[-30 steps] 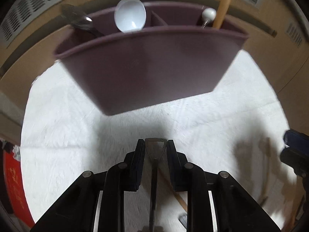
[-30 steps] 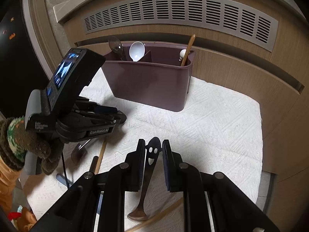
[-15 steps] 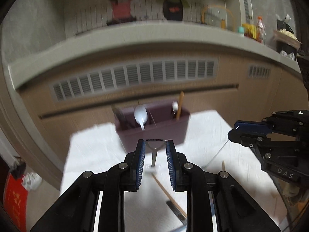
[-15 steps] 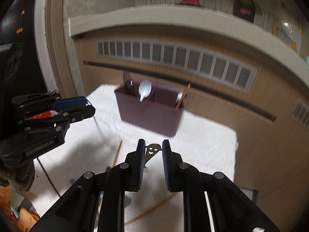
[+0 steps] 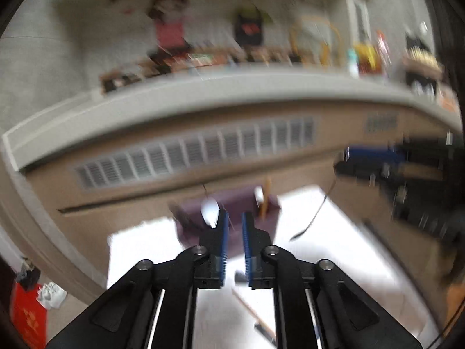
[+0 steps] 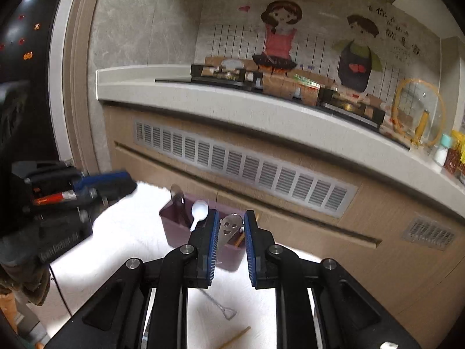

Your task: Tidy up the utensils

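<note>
right hand-held gripper [image 6: 231, 226]: clamped on smiley-face spoon [image 6: 229, 226] | left hand-held gripper [image 5: 233, 228]: opening, nothing between jaws

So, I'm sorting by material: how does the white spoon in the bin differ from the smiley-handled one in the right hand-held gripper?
The white spoon is plain white; the smiley spoon is metal with a cut-out face. The white spoon stands bowl-up in the purple bin; the smiley spoon hangs handle-up in the right hand-held gripper. Both are spoons.

Blurred purple caddy [image 5: 232, 218] beyond fingers [image 5: 222, 241]
</note>
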`<state>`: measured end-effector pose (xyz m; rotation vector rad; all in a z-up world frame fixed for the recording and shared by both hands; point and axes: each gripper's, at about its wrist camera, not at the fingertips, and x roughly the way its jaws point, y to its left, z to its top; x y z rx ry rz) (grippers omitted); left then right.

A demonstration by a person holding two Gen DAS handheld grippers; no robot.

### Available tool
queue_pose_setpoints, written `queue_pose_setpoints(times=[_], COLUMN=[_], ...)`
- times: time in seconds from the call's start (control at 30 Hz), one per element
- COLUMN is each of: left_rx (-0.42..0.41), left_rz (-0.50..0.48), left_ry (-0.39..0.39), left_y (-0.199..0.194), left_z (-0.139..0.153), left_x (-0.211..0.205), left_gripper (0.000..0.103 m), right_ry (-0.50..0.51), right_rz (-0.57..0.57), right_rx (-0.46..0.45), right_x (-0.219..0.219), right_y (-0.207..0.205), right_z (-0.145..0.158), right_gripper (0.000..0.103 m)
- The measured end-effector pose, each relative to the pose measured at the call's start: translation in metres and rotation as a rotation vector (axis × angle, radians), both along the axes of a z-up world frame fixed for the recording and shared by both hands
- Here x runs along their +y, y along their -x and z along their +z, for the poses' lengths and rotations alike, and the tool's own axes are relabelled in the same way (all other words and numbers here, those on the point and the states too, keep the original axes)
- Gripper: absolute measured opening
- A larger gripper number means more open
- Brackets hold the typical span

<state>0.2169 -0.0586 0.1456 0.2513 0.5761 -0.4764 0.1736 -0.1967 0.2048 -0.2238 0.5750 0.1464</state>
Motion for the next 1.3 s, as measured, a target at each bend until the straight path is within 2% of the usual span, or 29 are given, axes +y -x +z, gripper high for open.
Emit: queue_pose_setpoints(times=[0.07,0.13,0.17,0.2,0.3,0.37,0.43,0.5,0.6,0.7,0.87,0.9,0.93,0.97,1.0,1.07,1.17,1.3], left_rx=[0.091,0.225,0.306,0.434,0.694,0.823,0.882,0.877,0.822,0.761,0.591,0.541,0.499,0.448,0.415,0.397,0.383,0.300], left_rz=[-0.006,0.028,0.054,0.088,0.170,0.250,0.303,0.339,0.397,0.444,0.432,0.417,0.404,0.385,0.369,0.331,0.289,0.239], left_ry=[-0.041,-0.027,-0.010,0.023,0.107,0.184,0.240,0.253,0.243,0.236,0.172,0.141,0.109,0.064,0.037,0.068,0.139,0.134], left_y=[-0.011,-0.029,-0.039,-0.054,-0.083,-0.100,-0.111,-0.119,-0.130,-0.137,-0.127,-0.123,-0.117,-0.112,-0.108,-0.103,-0.095,-0.072], left_z=[-0.033,-0.068,-0.084,-0.107,-0.153,-0.175,-0.187,-0.191,-0.190,-0.192,-0.194,-0.195,-0.194,-0.195,-0.196,-0.193,-0.180,-0.163], left_x=[-0.009,-0.013,-0.013,-0.013,-0.012,-0.009,-0.008,-0.011,-0.021,-0.028,-0.044,-0.048,-0.055,-0.059,-0.061,-0.057,-0.042,-0.032], left_gripper=[0.042,0.054,0.055,0.055,0.055,0.055,0.055,0.055,0.055,0.055,0.053,0.052,0.045,0.033,0.031,0.016,0.010,0.008], right_ry=[0.005,-0.005,-0.010,-0.017,-0.035,-0.037,-0.047,-0.040,-0.018,-0.044,-0.063,-0.065,-0.067,-0.072,-0.077,-0.086,-0.094,-0.093], right_rz=[-0.010,-0.019,-0.023,-0.030,-0.048,-0.064,-0.068,-0.077,-0.085,-0.079,-0.077,-0.075,-0.075,-0.073,-0.071,-0.068,-0.061,-0.052], right_rx=[0.033,0.083,0.102,0.124,0.166,0.178,0.183,0.173,0.157,0.172,0.190,0.193,0.194,0.196,0.199,0.206,0.214,0.218], right_x=[-0.005,-0.015,-0.019,-0.024,-0.038,-0.047,-0.054,-0.058,-0.062,-0.067,-0.072,-0.071,-0.071,-0.070,-0.070,-0.070,-0.068,-0.062], right_y=[-0.001,-0.005,-0.006,-0.008,-0.011,-0.014,-0.014,-0.014,-0.012,-0.012,-0.012,-0.011,-0.011,-0.010,-0.009,-0.007,-0.005,-0.002], right_z=[-0.015,-0.036,-0.044,-0.054,-0.078,-0.091,-0.099,-0.105,-0.114,-0.123,-0.132,-0.133,-0.133,-0.133,-0.133,-0.133,-0.132,-0.128], right_gripper=[0.016,0.016,0.016,0.016,0.016,0.016,0.016,0.016,0.016,0.016,0.016,0.016,0.016,0.016,0.016,0.016,0.016,0.016])
